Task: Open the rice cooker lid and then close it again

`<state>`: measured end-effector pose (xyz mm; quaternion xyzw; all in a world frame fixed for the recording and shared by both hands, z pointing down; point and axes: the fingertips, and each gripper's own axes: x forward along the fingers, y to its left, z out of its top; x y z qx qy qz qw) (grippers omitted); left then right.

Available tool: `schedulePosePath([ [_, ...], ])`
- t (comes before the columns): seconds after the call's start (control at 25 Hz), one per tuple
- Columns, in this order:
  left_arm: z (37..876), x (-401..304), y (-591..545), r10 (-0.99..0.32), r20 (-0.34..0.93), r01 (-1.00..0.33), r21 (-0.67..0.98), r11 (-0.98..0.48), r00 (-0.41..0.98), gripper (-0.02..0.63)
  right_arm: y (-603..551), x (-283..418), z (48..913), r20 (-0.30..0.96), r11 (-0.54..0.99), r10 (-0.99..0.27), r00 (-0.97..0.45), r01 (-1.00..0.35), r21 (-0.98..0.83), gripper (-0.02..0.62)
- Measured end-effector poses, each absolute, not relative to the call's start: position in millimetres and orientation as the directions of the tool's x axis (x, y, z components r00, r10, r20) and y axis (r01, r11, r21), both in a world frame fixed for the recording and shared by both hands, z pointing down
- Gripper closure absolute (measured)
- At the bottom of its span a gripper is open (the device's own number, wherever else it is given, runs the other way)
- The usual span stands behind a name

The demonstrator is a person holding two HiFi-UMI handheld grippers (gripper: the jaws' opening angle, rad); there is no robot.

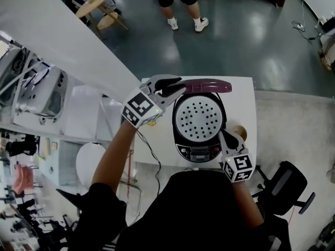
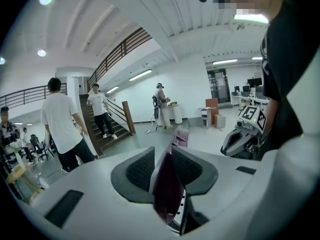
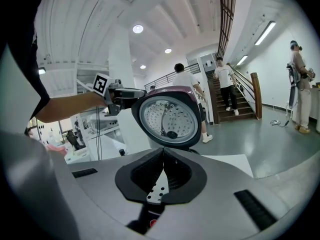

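White table (image 1: 246,103): it sits at dead centre of a grey shop floor. A bystander (image 1: 180,1) stands out at twelve o'clock, well clear of the action.
Rice cooker (image 1: 200,151): it's in the middle of the table with its control panel facing six o'clock.
Lid (image 1: 198,118): it's up and tilted back on its hinge at twelve o'clock, showing the perforated inner plate. By my read the opening half of the task is done.
Left gripper (image 1: 175,88): it comes in from ten o'clock with its jaws drawn narrow on the lid's maroon edge (image 2: 167,184), and the pads look pressed on both faces.
Right gripper (image 1: 224,137): its jaws are fully together with nothing in them. It's parked at the cooker's four o'clock rim, and I can't tell whether it touches.
Slip risk: that's a thin pinch near one corner of the lid. If the edge slides out partway down, the lid drops and slams.
Twist risk: pushing from one side only could rack the hinge so the latch misses.
Base risk: nothing visibly pins the body, so a hard downward swing could skid or rock the cooker on the table.
Trap risk: the right gripper's tips sit close to where the lid lands. They need to be clear of the rim or they get caught.
Bystander items: a small tan round thing (image 1: 239,132) sits at three o'clock just beside the cooker, and a cord (image 1: 152,156) trails off at eight o'clock. Either could be bumped or tugged.
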<state>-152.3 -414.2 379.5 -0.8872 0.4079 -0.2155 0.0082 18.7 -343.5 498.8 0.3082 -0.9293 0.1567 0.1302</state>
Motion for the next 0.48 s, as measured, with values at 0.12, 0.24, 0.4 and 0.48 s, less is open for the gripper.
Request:
schedulePosePath([
  [0.12, 380, -145, -406, -0.714, 0.396, -0.699, -0.213, -0.683, 0.577, 0.512, -335, 18, 495, 0.334, 0.766, -0.529, -0.780, -0.608, -0.208, 0.595],
  [0.24, 382, -139, -398, -0.703, 0.413, -0.675, -0.241, -0.697, 0.579, 0.524, -324, 19, 494, 0.338, 0.771, -0.523, -0.783, -0.603, -0.204, 0.595],
  [0.4, 390, -129, -385, -0.678, 0.450, -0.631, -0.276, -0.724, 0.581, 0.547, -308, 21, 493, 0.347, 0.782, -0.524, -0.778, -0.601, -0.168, 0.595],
  [0.48, 394, -126, -380, -0.671, 0.465, -0.622, -0.283, -0.730, 0.577, 0.551, -303, 21, 493, 0.346, 0.784, -0.524, -0.778, -0.600, -0.162, 0.595],
])
